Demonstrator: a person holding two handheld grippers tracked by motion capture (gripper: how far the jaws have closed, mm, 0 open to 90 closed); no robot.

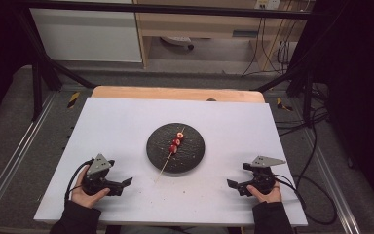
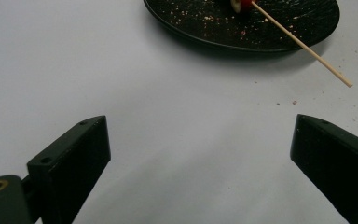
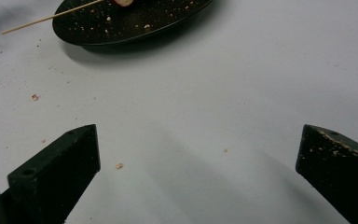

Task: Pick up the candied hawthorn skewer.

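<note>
Meanwhile both tongs, left [image 1: 124, 184] and right [image 1: 232, 185], gape empty, well apart from plate [image 1: 195, 155].

Left gripper [image 1: 121, 184] and right gripper [image 1: 232, 185] rest low, jaws spread wide.

No text, label, brand or number is readable on anything here; the far background may be too blurred.

Plate [image 1: 175, 147] at the middle of the table [image 1: 126, 122], skewer [image 1: 171, 156] lying across it with 1 end past the near rim, left gripper [image 1: 124, 184] near-left, right gripper [image 1: 232, 185] near-right, both well apart from the plate.
</note>
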